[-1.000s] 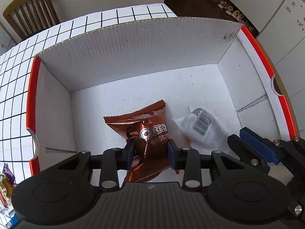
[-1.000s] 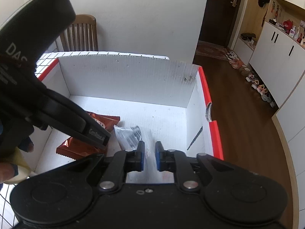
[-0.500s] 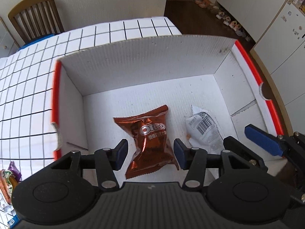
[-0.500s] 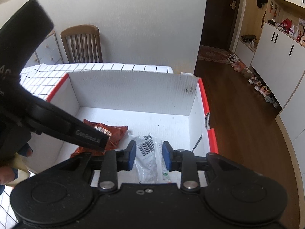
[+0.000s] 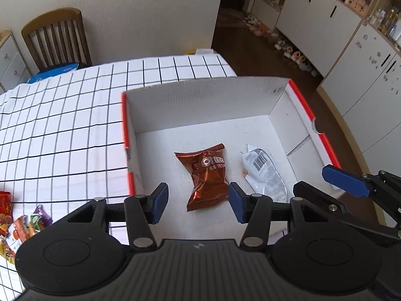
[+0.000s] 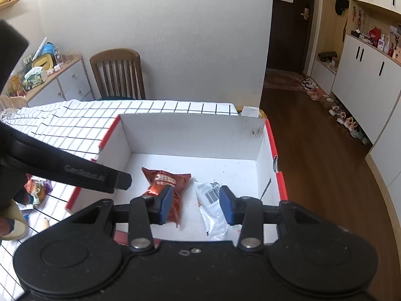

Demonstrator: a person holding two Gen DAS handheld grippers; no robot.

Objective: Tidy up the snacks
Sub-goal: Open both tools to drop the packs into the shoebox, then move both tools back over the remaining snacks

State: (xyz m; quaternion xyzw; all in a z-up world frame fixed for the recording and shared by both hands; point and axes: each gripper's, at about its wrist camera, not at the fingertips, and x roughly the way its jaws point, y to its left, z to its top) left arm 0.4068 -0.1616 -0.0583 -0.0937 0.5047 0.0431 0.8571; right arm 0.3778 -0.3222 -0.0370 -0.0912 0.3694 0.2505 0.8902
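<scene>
Left wrist view
Fingers: left gripper (image 5: pixel 198 207) stands wide, blue pads (image 5: pixel 160 202) empty, hovering above the near edge of the box (image 5: pixel 205 95).
Oreo packet (image 5: pixel 208 175): lies flat on the box floor, just ahead of and between the fingers; crinkled copper foil, pillow-shaped, crimped ends.
White sachet (image 5: pixel 265 174): ahead of the right-hand finger, just beside the Oreo packet and apart from it; glossy film, barcode up, limp.
Loose snacks (image 5: pixel 22 223): bright wrappers well off to the left of the fingers, on the checked tablecloth (image 5: pixel 62 125).
Risk: I judge that reaching left for these, the wide fingers could clip the thin corrugated wall and shove the light box.

Right wrist view
Fingers: right gripper (image 6: pixel 195 204) also spread wide, holding nothing, above the near wall.
Oreo packet (image 6: pixel 168 180): partly behind the left-hand finger.
White sachet (image 6: pixel 210 200): between the fingers, nearer the right-hand one.
Left gripper (image 6: pixel 75 170): its black body crosses close on the left.
Risk: the two tools sit near each other and may collide; slick foil could slip from a shallow pinch.
</scene>
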